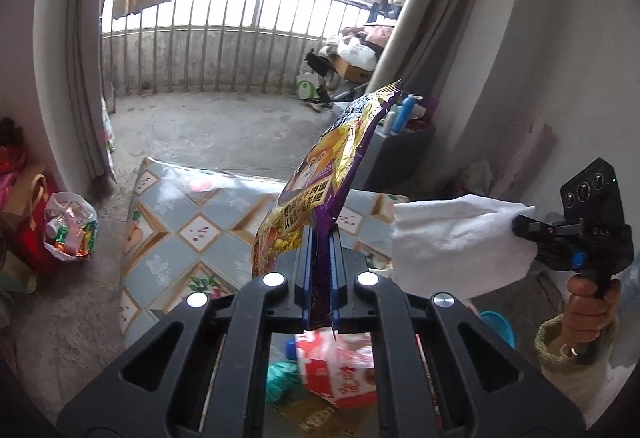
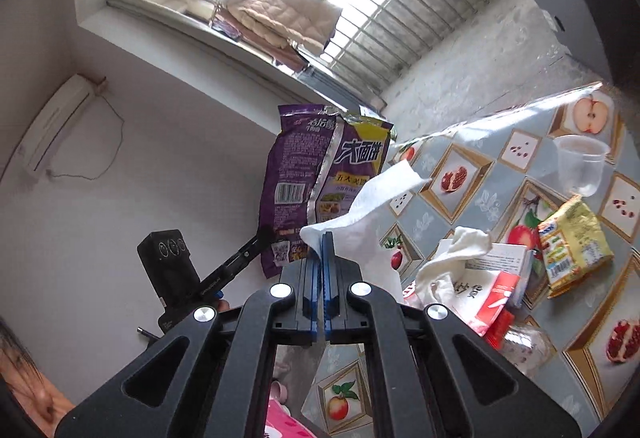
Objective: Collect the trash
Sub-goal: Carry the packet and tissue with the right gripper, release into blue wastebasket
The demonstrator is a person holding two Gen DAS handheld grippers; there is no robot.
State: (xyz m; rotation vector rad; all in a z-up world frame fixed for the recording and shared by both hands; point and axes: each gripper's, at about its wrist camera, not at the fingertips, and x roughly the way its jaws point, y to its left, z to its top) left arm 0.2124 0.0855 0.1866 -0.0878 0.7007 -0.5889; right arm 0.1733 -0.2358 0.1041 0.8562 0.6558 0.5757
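- Purple snack wrapper (image 1: 320, 173): one, clenched at its lower end by our left hand-held gripper (image 1: 320, 258), long axis rising up and to the right above the bench (image 1: 168, 222).
- White tissue (image 1: 452, 238): one, pinched by our right hand-held gripper (image 2: 322, 242), stretching sideways.
- On the bench we count one clear cup (image 2: 580, 165) and one yellow packet (image 2: 576, 242).

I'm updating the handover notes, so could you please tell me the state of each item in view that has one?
Left gripper: shut on the purple snack bag, held in the air.
Right gripper: shut on the white tissue, also in the air.
Clear plastic cup: on its side on the table, looks empty.
Yellow packet: lying on the table.
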